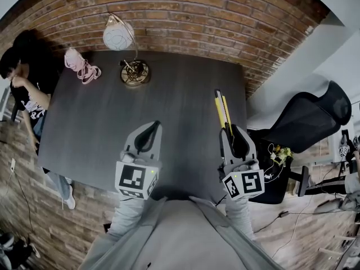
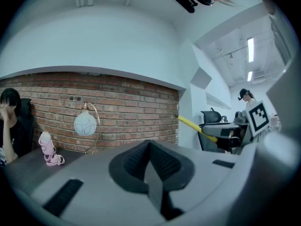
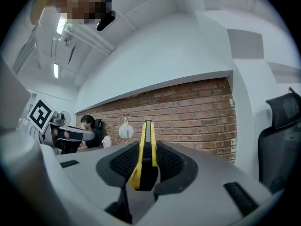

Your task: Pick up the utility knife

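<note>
The yellow and black utility knife (image 1: pixel 223 110) is held above the right part of the dark table (image 1: pixel 101 122), pointing away toward the brick wall. My right gripper (image 1: pixel 231 133) is shut on its rear half. In the right gripper view the knife (image 3: pixel 148 131) stands on edge between the ribbed pads and juts out past the right gripper (image 3: pixel 149 149). My left gripper (image 1: pixel 153 127) hovers over the table's near middle with its jaws together and nothing between them. From the left gripper view the left gripper (image 2: pixel 149 147) is empty, and the knife (image 2: pixel 195 126) shows at the right.
A lamp with a white globe (image 1: pixel 117 36) and a gold base (image 1: pixel 135 73) stands at the table's far edge. A pink object (image 1: pixel 81 66) lies at the far left corner. A person (image 1: pixel 25 89) sits at the table's left side. A black office chair (image 1: pixel 309 117) stands to the right.
</note>
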A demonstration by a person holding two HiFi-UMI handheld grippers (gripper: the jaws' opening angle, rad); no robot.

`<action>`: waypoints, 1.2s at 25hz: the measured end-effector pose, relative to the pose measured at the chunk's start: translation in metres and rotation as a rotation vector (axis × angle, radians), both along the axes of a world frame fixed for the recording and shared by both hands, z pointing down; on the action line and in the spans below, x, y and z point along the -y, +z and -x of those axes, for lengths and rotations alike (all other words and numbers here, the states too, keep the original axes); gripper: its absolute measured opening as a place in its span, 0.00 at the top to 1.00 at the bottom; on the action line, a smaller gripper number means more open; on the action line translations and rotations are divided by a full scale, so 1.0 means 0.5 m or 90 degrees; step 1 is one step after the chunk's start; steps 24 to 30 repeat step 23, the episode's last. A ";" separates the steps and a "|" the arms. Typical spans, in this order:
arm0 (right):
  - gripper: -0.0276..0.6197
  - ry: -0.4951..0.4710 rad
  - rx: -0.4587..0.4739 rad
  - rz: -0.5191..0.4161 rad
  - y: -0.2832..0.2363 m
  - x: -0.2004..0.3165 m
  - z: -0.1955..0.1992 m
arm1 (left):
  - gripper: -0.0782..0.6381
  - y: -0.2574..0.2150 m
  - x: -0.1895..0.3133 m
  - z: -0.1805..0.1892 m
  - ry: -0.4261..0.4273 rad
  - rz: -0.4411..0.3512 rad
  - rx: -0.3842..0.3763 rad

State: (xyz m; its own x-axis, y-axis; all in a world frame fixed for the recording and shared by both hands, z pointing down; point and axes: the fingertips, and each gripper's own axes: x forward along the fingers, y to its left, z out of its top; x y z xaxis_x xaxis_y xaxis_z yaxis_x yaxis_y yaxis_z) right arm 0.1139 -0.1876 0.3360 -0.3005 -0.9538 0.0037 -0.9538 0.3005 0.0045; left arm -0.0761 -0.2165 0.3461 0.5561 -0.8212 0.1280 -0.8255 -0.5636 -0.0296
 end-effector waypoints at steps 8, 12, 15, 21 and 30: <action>0.76 -0.001 0.003 0.002 0.004 0.006 0.001 | 0.86 0.005 0.005 0.005 -0.002 0.002 0.000; 0.76 0.001 0.006 0.002 0.003 0.006 -0.005 | 0.87 0.009 0.006 -0.001 -0.002 0.005 -0.002; 0.76 0.000 0.006 0.000 0.001 0.007 -0.004 | 0.86 0.009 0.008 -0.003 0.002 0.006 0.000; 0.76 -0.001 0.006 0.003 0.003 0.004 -0.007 | 0.86 0.009 0.008 -0.009 0.005 0.007 0.001; 0.76 0.000 0.008 0.004 0.005 0.004 -0.008 | 0.86 0.010 0.009 -0.010 0.004 0.007 0.001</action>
